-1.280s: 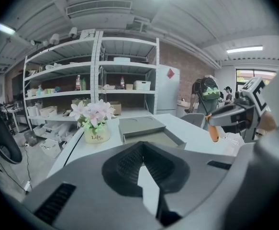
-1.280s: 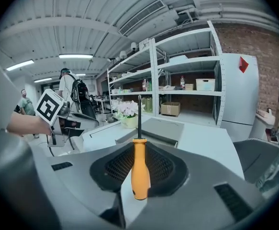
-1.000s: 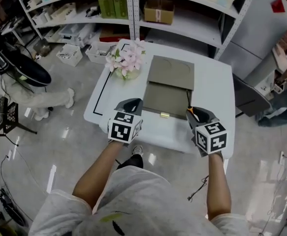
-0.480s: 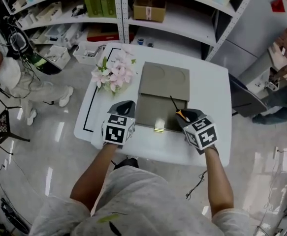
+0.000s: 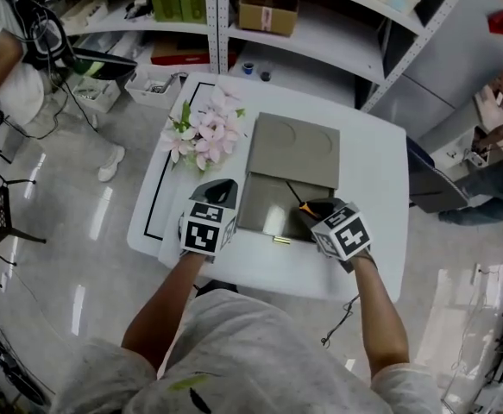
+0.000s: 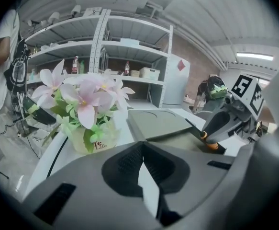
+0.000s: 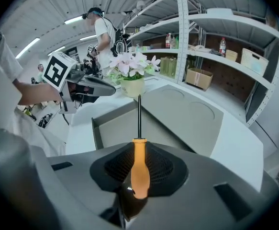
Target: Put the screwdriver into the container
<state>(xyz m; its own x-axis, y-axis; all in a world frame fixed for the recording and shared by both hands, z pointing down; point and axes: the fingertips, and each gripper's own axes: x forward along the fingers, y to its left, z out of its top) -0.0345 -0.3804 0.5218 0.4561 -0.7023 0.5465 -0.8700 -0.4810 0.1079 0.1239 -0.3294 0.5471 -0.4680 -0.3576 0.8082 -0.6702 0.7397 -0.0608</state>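
Screwdriver arrives over the open container: a second earlier the right tool point(image 5: 308, 208) hung off the container's front right corner. It has since crossed the right wall and now sits over the right part of the grey tray point(image 5: 267, 207). Its jaws pinch the orange handle of the screwdriver point(image 7: 138, 172), and the dark shaft points ahead and across the tray toward the raised lid point(image 5: 295, 148). The screwdriver is held in the air and is not lying in the container.

The left tool point(image 5: 224, 186) has kept its station just outside the tray's left wall. Its jaws are pressed together on nothing, showing only a pale sliver between them.

Edges: the tray's right wall lies just beside the right tool, while the tray floor to its left is bare. A brass latch point(image 5: 281, 241) marks the front wall, between the two marker cubes. The pot of pink flowers point(image 5: 203, 134) stands beside the lid's left edge and just ahead of the left tool, crowding that side. The white desk point(image 5: 372, 179) has open surface to the right of the container and a narrower strip at its front edge, near the person's wrists. A black line point(image 5: 152, 198) runs along the desk's left side.
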